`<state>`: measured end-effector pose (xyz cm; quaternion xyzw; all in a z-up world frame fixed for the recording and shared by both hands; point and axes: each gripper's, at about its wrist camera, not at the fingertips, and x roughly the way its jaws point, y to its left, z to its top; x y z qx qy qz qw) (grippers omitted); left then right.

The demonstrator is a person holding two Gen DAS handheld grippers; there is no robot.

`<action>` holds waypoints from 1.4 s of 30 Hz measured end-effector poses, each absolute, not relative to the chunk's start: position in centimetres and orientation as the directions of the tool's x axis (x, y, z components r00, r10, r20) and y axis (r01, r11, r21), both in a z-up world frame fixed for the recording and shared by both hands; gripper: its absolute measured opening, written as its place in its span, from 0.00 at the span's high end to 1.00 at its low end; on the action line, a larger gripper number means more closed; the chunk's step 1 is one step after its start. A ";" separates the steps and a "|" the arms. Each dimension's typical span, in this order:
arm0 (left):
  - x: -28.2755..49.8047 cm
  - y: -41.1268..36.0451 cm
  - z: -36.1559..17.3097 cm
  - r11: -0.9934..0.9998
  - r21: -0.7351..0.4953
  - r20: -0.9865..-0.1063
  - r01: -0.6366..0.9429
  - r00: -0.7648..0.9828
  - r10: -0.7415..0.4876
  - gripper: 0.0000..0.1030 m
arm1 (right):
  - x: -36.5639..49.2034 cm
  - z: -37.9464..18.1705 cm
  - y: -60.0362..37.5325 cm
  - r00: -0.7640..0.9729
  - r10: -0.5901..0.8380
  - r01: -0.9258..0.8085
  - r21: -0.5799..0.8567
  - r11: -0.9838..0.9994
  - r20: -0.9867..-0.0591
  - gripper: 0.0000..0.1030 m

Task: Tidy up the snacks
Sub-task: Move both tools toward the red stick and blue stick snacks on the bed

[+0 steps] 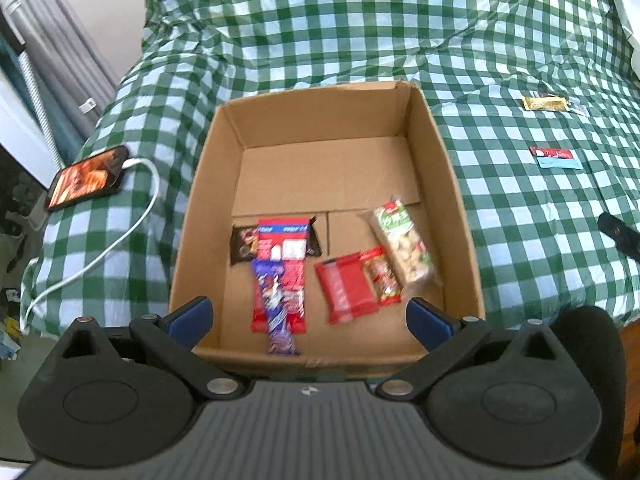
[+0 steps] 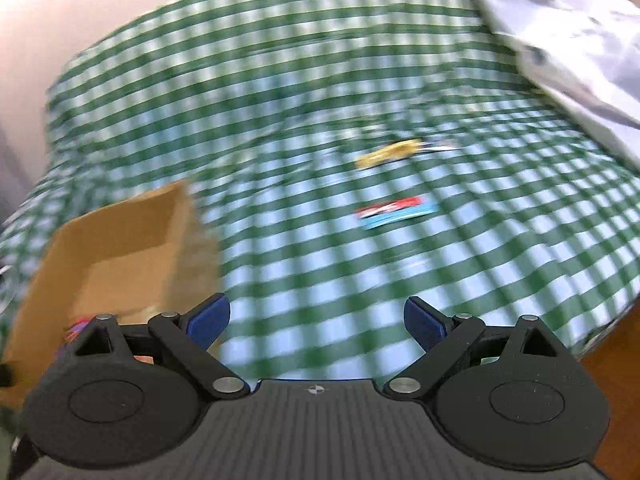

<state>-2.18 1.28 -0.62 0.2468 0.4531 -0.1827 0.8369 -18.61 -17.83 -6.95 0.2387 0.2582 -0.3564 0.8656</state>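
Left wrist view: we see a bed under a green-and-white checked cover (image 1: 320, 20), rumpled toward the far end. A pale wall and grey curtain stand at far left. A phone (image 1: 86, 178) with a lit screen lies on the cover left of the cardboard box (image 1: 452, 184), its white cable (image 1: 132, 216) trailing off the near edge.

The box sits open-topped, mid-bed. Inside, near our end, lie several snack packets: a purple bar (image 1: 276, 312) with long axis running toward us, a red packet (image 1: 346, 294) tilted slightly, a nut pack (image 1: 404, 240) angled away to the left.

Two snacks sit on the cover well right of the box, both lying crosswise: a gold bar (image 1: 545, 103) farther, a red-and-blue packet (image 1: 556, 158) nearer.

Left gripper (image 1: 310, 320) wide apart, empty. Right gripper (image 2: 316, 322) wide apart, empty; its view is blurred.
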 end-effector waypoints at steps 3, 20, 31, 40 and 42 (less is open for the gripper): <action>-0.9 -1.2 -1.1 0.807 0.254 -0.857 0.533 0.511 -0.068 0.00 | -18.4 -9.2 -23.0 0.558 -0.520 0.791 0.226 0.568 -0.647 0.08; 4.2 -13.6 -5.0 0.764 0.268 -0.883 0.587 0.467 -0.049 0.00 | -5.1 -20.1 -39.2 0.373 -0.616 0.896 0.098 0.432 -0.694 0.06; 3.0 -20.6 -7.3 0.673 0.256 -0.888 0.694 0.444 -0.120 0.00 | -13.8 -21.7 -39.6 0.298 -0.636 0.927 0.057 0.371 -0.712 0.11; 3.3 -30.1 -10.8 0.573 0.257 -0.881 0.778 0.432 -0.191 0.00 | -16.4 -21.6 -39.3 0.478 -0.553 0.860 0.237 0.451 -0.682 0.10; 3.6 -30.9 -11.4 0.579 0.252 -0.884 0.775 0.428 -0.187 0.00 | -15.3 -21.4 -39.3 0.553 -0.496 0.790 0.230 0.569 -0.670 0.10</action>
